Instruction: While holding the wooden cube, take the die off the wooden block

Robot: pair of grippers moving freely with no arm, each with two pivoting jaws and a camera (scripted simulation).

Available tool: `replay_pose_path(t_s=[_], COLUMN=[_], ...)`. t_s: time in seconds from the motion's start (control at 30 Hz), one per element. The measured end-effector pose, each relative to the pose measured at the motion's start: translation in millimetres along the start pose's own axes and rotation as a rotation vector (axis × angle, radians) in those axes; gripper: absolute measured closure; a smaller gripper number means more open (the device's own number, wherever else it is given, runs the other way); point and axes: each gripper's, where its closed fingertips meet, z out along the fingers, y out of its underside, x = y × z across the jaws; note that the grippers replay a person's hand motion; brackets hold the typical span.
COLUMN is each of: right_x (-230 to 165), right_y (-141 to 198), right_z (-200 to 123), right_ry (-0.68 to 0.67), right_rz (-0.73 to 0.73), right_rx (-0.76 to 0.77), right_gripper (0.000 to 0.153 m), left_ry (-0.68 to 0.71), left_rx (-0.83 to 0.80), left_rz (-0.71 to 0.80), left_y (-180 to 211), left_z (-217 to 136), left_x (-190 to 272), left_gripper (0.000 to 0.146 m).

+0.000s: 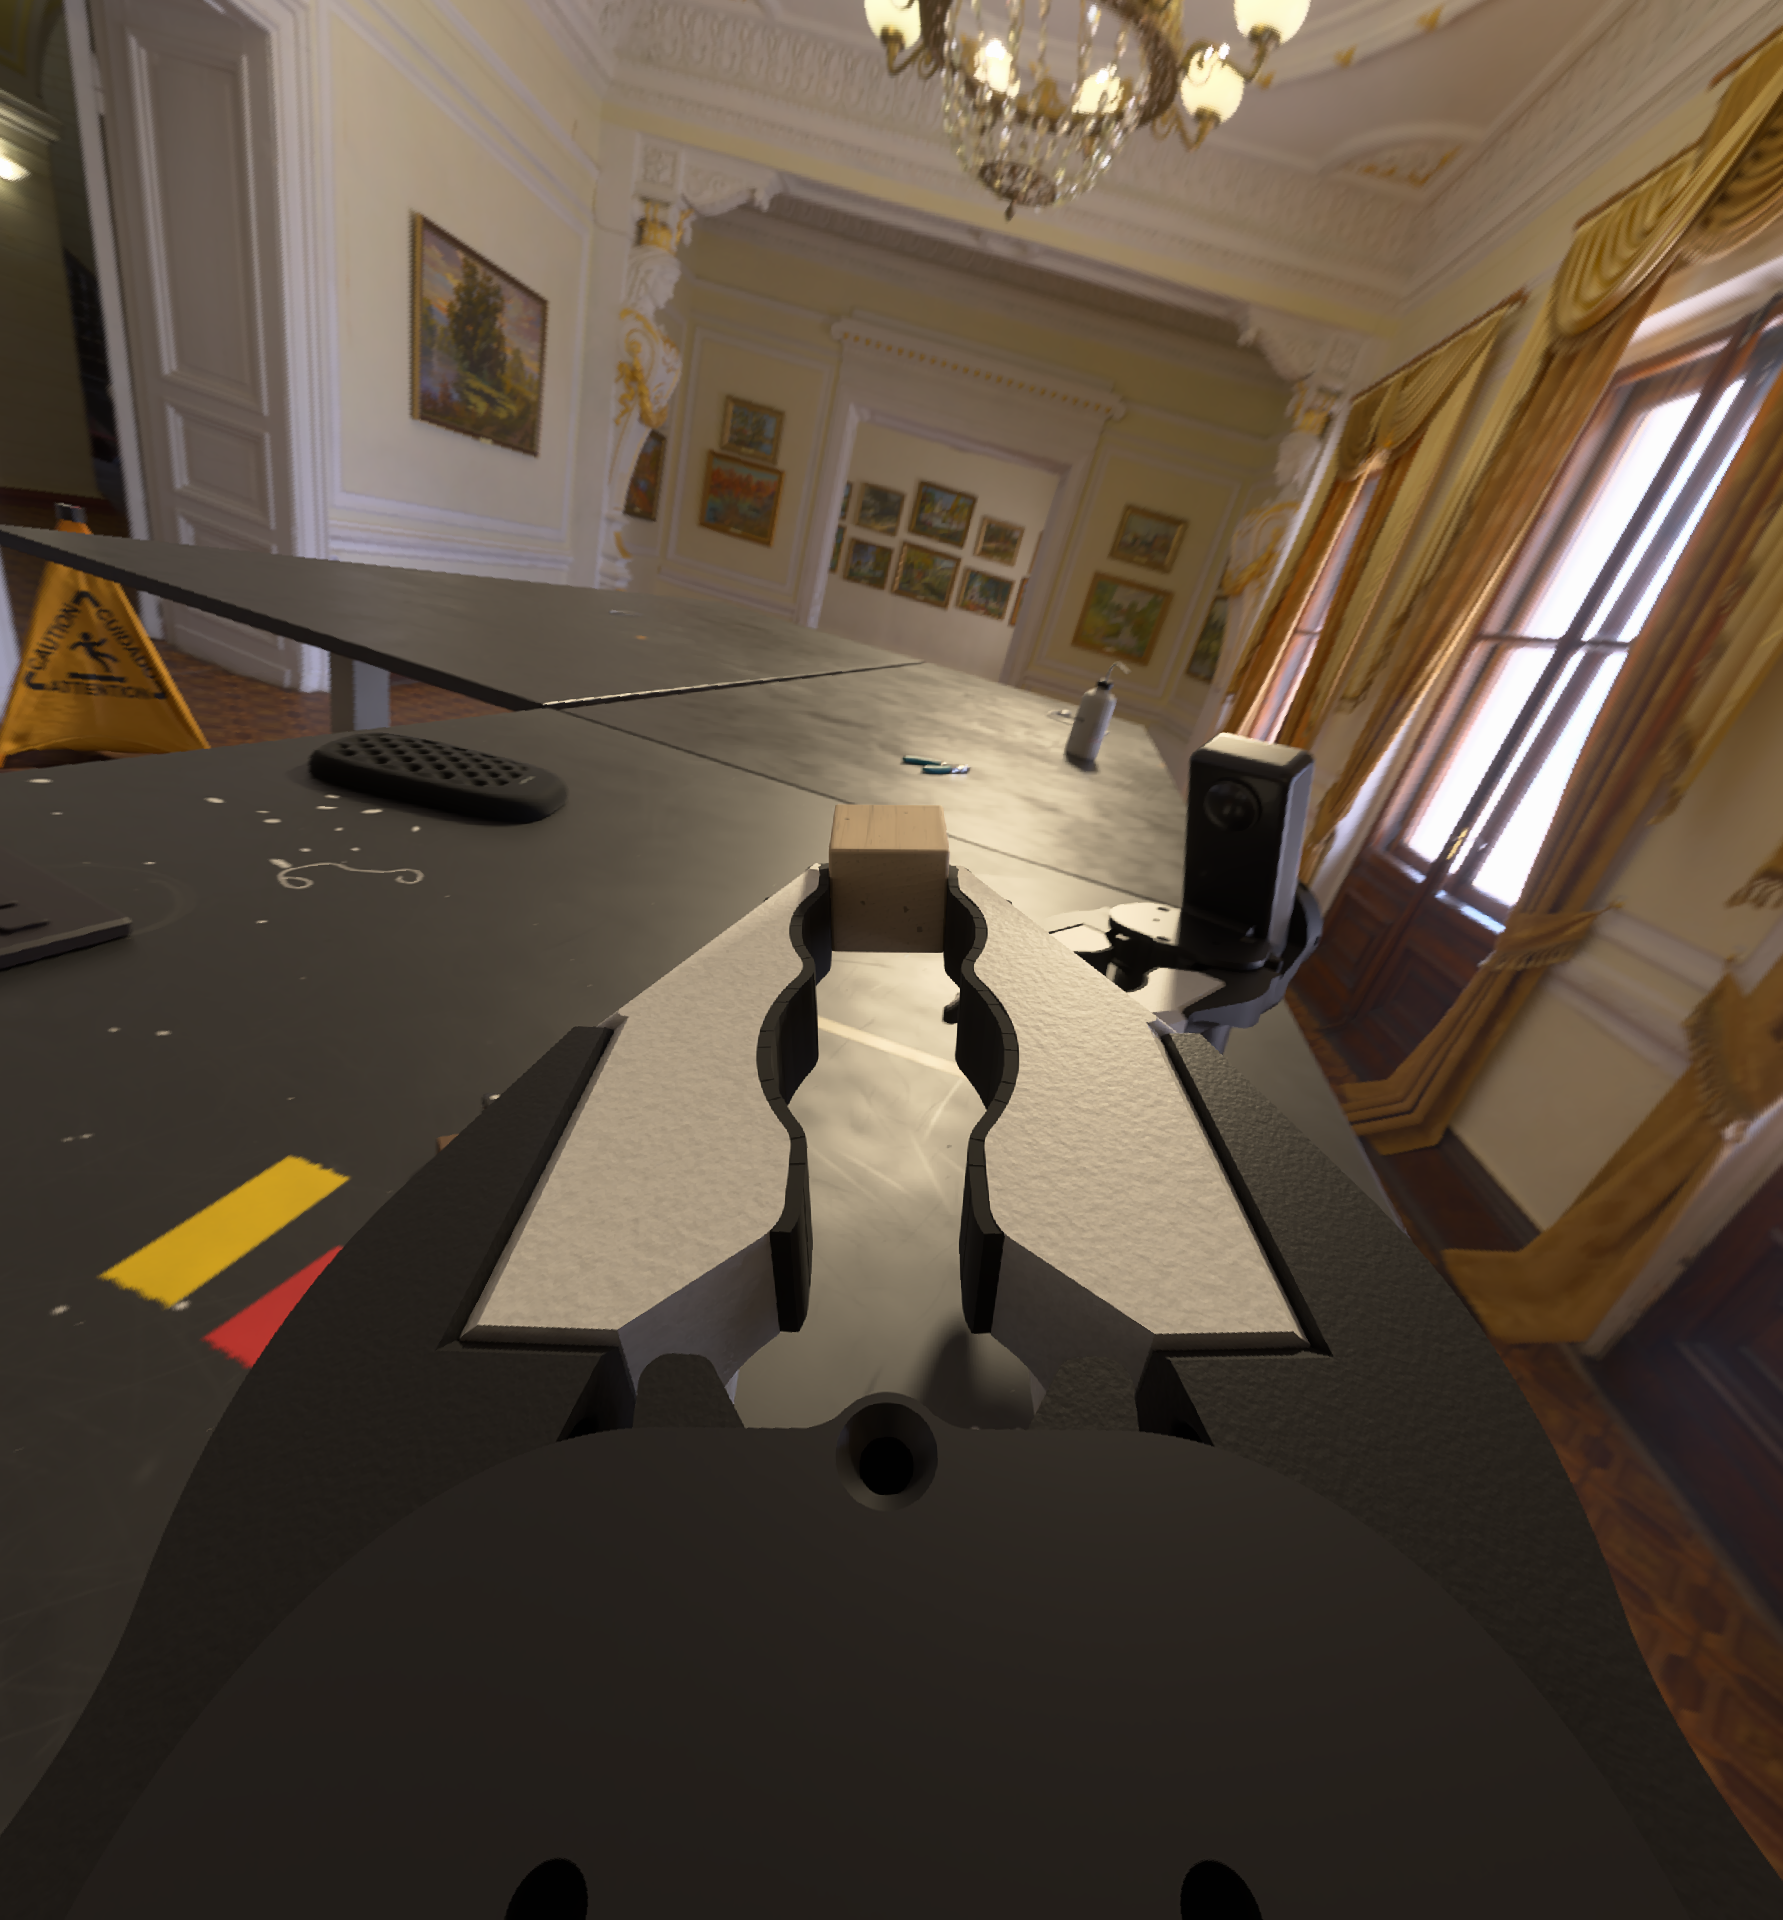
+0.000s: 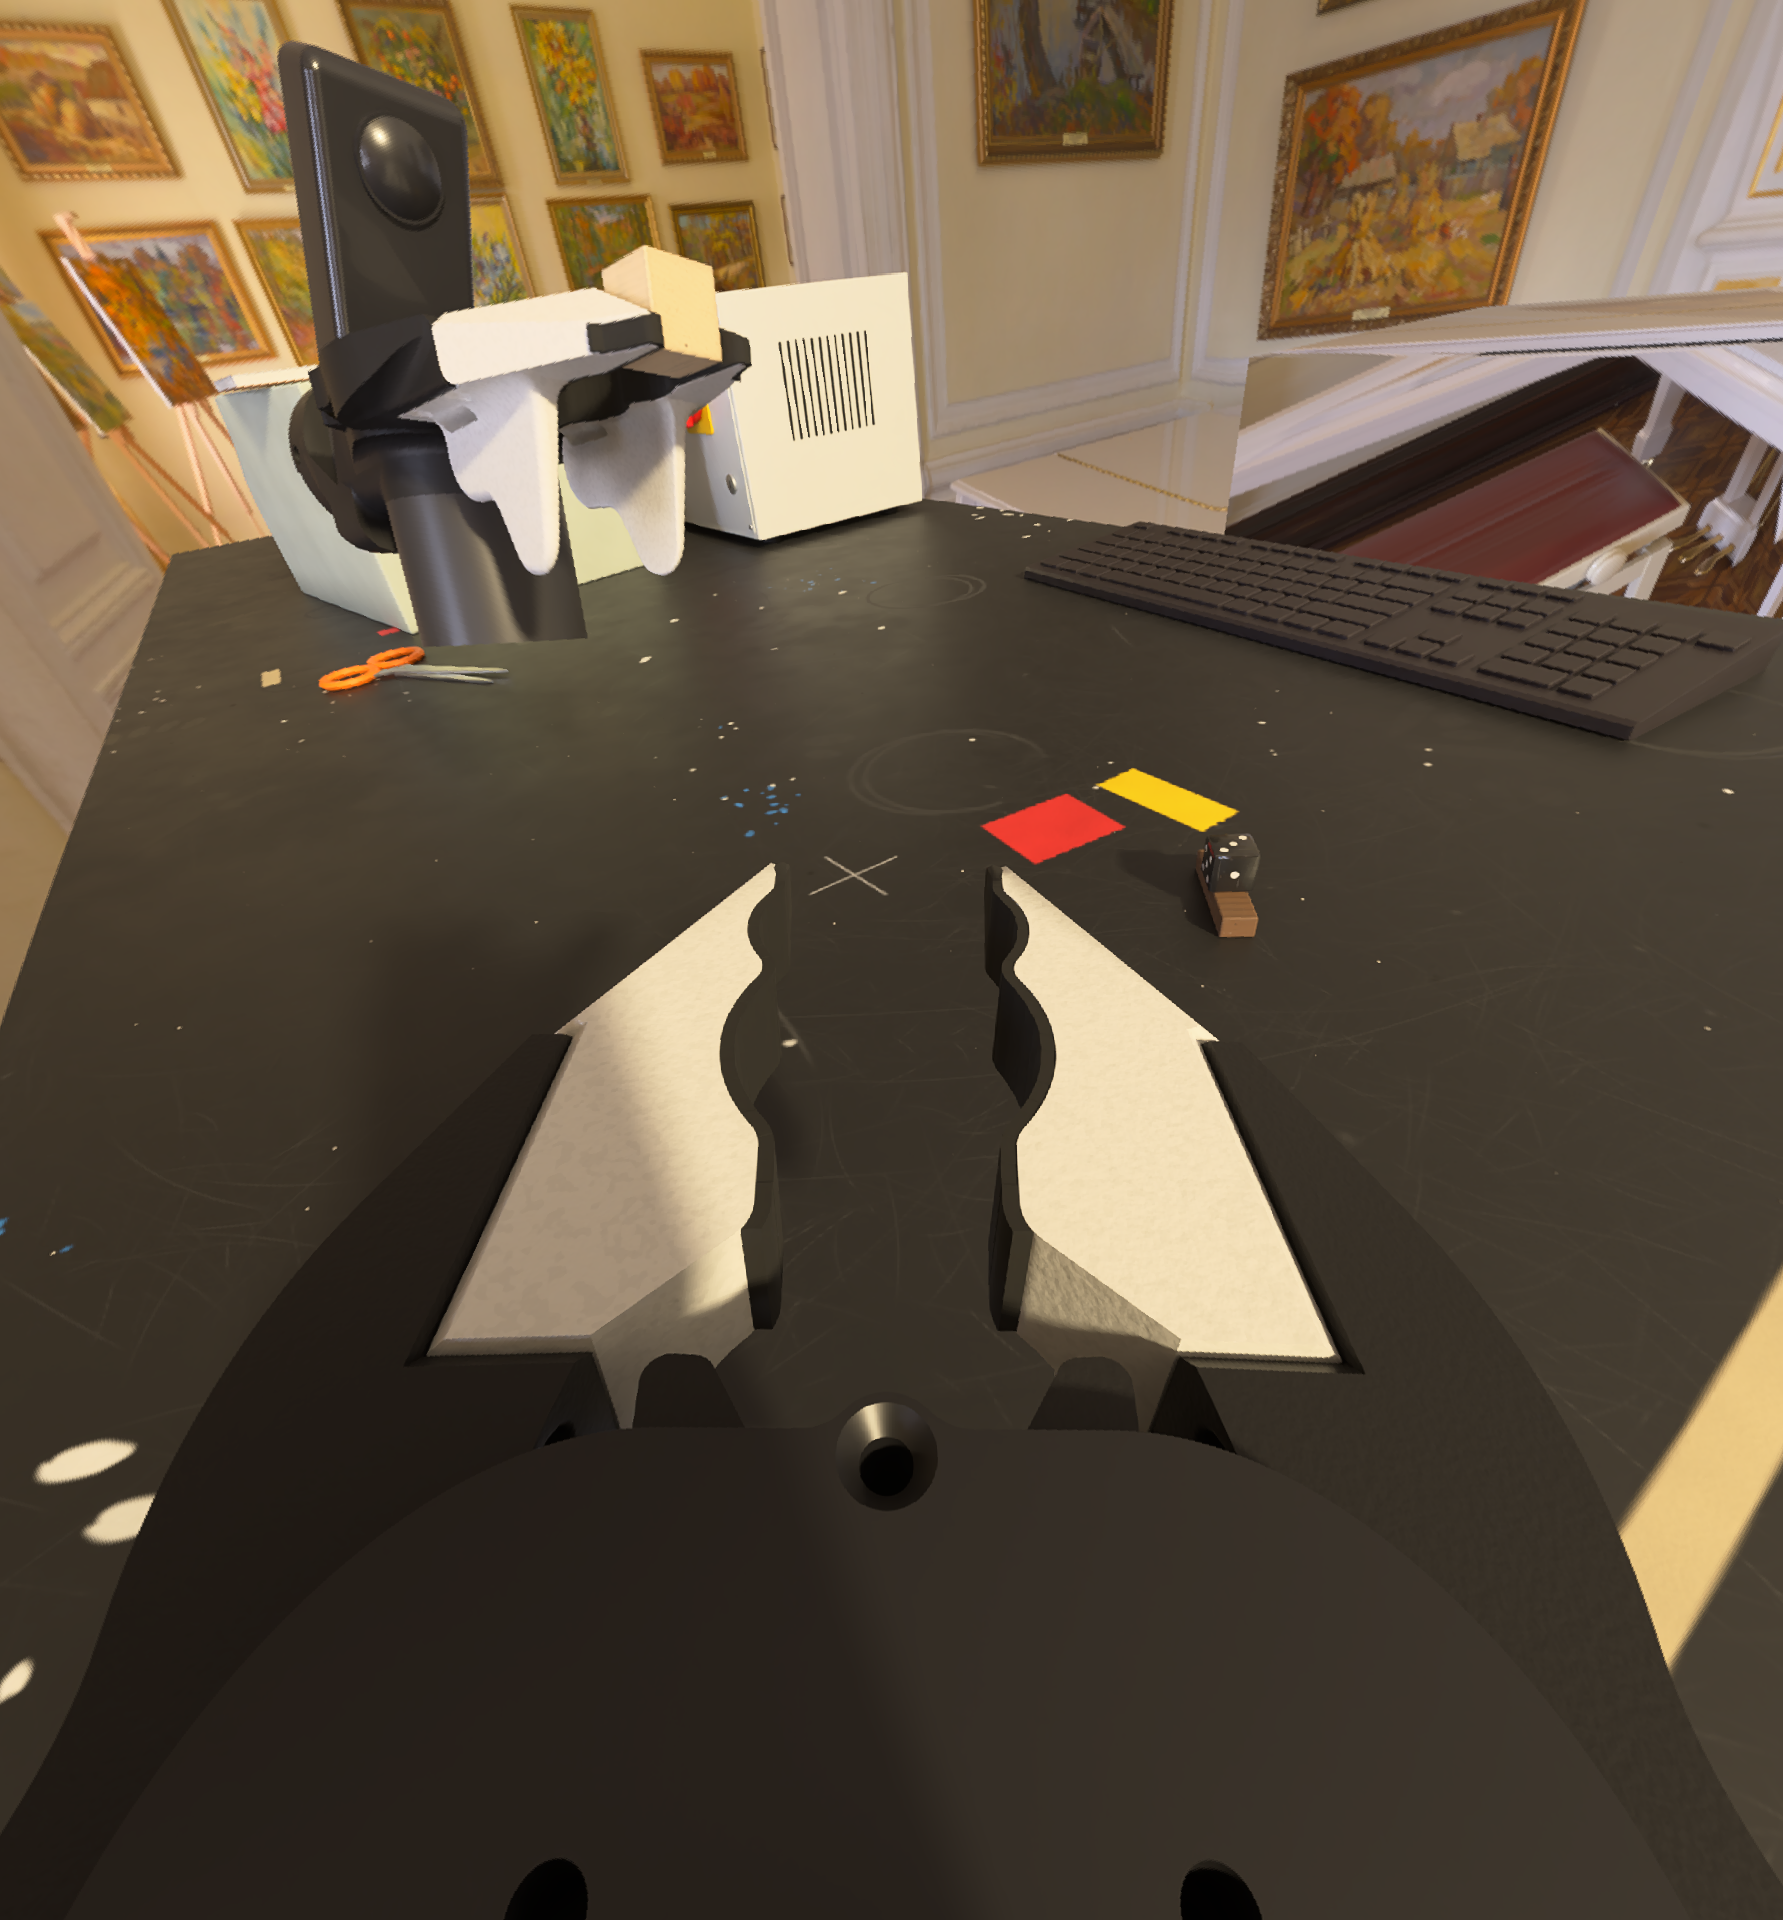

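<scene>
1. Left gripper (image 1: 887,883) is raised above the desk (image 1: 243,987); its fingers (image 1: 700,1060) are closed onto the wooden cube (image 1: 887,878), pinched at the tips. From the right wrist view it hangs at the far left of the desk, cube (image 2: 674,296) tilted between its tips
2. Right gripper (image 2: 887,883) sits over bare desk (image 2: 451,935) above a chalked cross (image 2: 854,876); fingers (image 2: 658,1091) spread wide with nothing between them
3. Die (image 2: 1230,862), black with white pips, rests on the far end of the small wooden block (image 2: 1230,909), to the right of the right fingertips and just beside the red patch (image 2: 1053,826) and yellow patch (image 2: 1165,798)
4. Open desk on all sides of the block; keyboard (image 2: 1406,623) lies well apart near the far right edge, orange scissors (image 2: 399,670) far left
5. No containers near; a white box with vent slots (image 2: 814,405) stands at the far edge
6. Yellow floor cone (image 1: 87,665) carries lettering and a pictogram, beyond the desk's left edge
</scene>
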Motion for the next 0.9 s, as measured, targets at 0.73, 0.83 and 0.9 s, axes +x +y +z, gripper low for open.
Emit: replay_pose_path(t_s=[0.73,0.83,0.9], right_x=[102,116,119], right_y=[27,44,53], right_z=[93,110,116], right_ry=[0.145,0.187,0.180], right_rz=[-0.007,-0.022,-0.026], right_rx=[-0.825,-0.904,-0.951], right_gripper=[0.112,0.117,0.117], left_ry=[-0.088,-0.093,-0.093], left_rx=[0.053,0.053,0.057], left_rz=[-0.004,-0.010,-0.018], left_y=[-6,-5,-6], left_z=[-6,-7,-8], left_x=[-13,-15,-16], left_gripper=[0.126,0.126,0.126])
